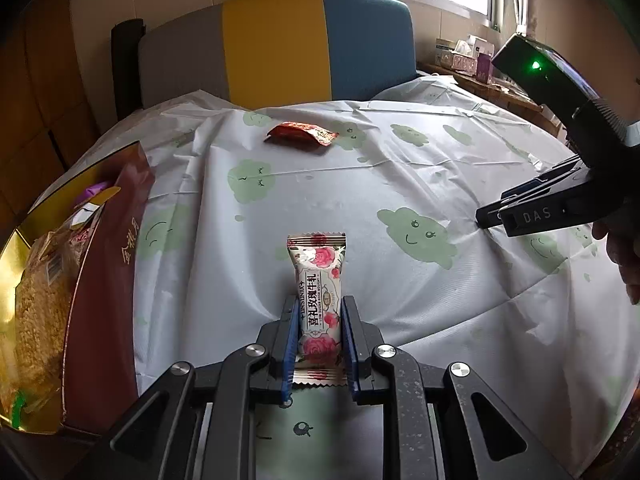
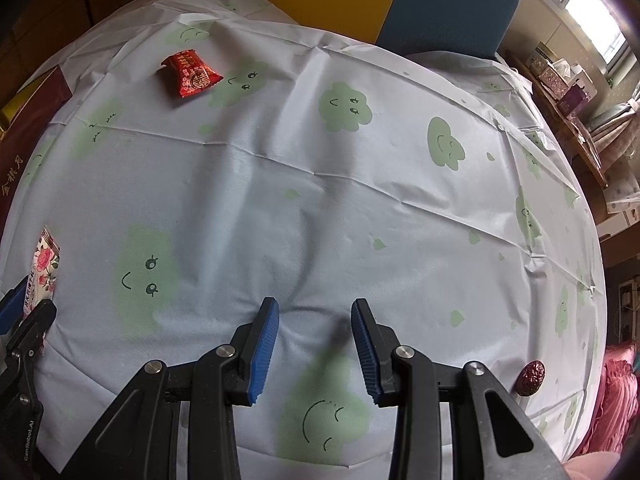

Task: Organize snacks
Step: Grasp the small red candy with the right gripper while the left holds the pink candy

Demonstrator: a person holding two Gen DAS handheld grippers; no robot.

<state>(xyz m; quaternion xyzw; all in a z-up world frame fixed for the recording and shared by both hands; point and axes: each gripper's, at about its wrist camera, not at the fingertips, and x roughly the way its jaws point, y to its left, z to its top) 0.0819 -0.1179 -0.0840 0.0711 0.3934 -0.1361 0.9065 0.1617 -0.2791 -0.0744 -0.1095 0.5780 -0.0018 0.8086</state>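
Observation:
My left gripper (image 1: 320, 308) is shut on a white candy packet with pink roses (image 1: 318, 280), held upright above the tablecloth; the packet also shows at the left edge of the right wrist view (image 2: 44, 268). A red candy packet (image 1: 301, 135) lies at the far side of the table, also in the right wrist view (image 2: 191, 73). My right gripper (image 2: 314, 312) is open and empty over the cloth; it appears at the right in the left wrist view (image 1: 486, 216). A dark red date (image 2: 530, 377) lies near the right table edge.
A dark red and gold box (image 1: 104, 264) holding bagged snacks stands at the left of the table. The white tablecloth (image 2: 360, 208) has green cloud faces. A grey, yellow and blue chair back (image 1: 276, 48) stands behind the table. Tissue boxes (image 1: 466, 54) sit on a side shelf.

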